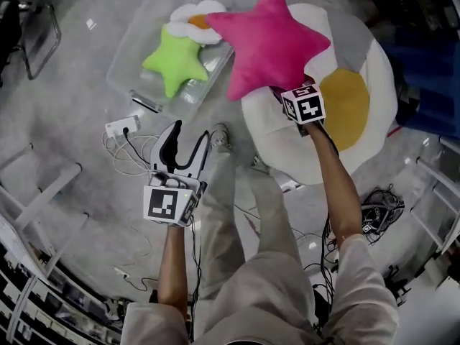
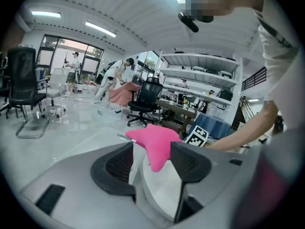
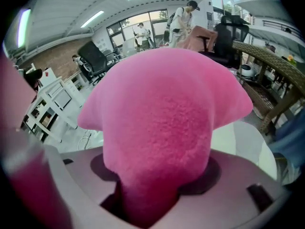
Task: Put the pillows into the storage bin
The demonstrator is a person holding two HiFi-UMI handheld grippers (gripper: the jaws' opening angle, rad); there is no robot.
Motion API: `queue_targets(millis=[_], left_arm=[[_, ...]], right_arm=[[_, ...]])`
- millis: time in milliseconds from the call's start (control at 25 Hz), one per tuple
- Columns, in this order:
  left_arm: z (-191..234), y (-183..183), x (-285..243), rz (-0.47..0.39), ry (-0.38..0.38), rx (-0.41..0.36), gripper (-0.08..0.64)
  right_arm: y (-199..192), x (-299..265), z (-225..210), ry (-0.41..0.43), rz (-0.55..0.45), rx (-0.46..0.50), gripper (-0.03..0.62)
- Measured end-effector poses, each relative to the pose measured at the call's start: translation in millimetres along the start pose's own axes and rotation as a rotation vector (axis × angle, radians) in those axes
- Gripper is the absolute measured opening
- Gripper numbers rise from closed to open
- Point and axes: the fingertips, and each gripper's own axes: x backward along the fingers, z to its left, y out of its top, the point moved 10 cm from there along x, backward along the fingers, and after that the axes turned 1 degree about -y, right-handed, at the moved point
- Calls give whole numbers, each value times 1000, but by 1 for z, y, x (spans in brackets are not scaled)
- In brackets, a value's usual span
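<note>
A pink star pillow (image 1: 269, 38) hangs in the air between the clear storage bin (image 1: 133, 52) and a big white-and-yellow egg-shaped cushion (image 1: 359, 103). My right gripper (image 1: 285, 92) is shut on the star's lower point. In the right gripper view the pink plush (image 3: 162, 123) fills the frame, with the jaws pressed into it. Inside the bin lie a green star pillow (image 1: 175, 60) and a white flower pillow (image 1: 198, 20). My left gripper (image 1: 190, 136) is open and holds nothing, low over the floor near the bin. In its own view the pink star (image 2: 155, 144) shows far beyond the jaws.
A white power strip (image 1: 122, 128) with loose cables lies on the floor beside the bin. More cables (image 1: 377, 207) sit at the right near the cushion. A chair frame (image 1: 39, 34) stands at top left and white metal racks (image 1: 43, 185) at the left.
</note>
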Motion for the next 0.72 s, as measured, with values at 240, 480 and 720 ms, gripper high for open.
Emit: queue_targets(millis=[240, 480, 720], left_arm=[[61, -11, 46, -27, 138, 77, 241], [109, -18, 76, -50, 213, 105, 241], [138, -26, 91, -41, 266, 135, 241]], right_arm=[[73, -61, 72, 82, 9, 87, 308], [125, -118, 124, 126, 26, 130, 313], [151, -159, 157, 180, 54, 126, 363]])
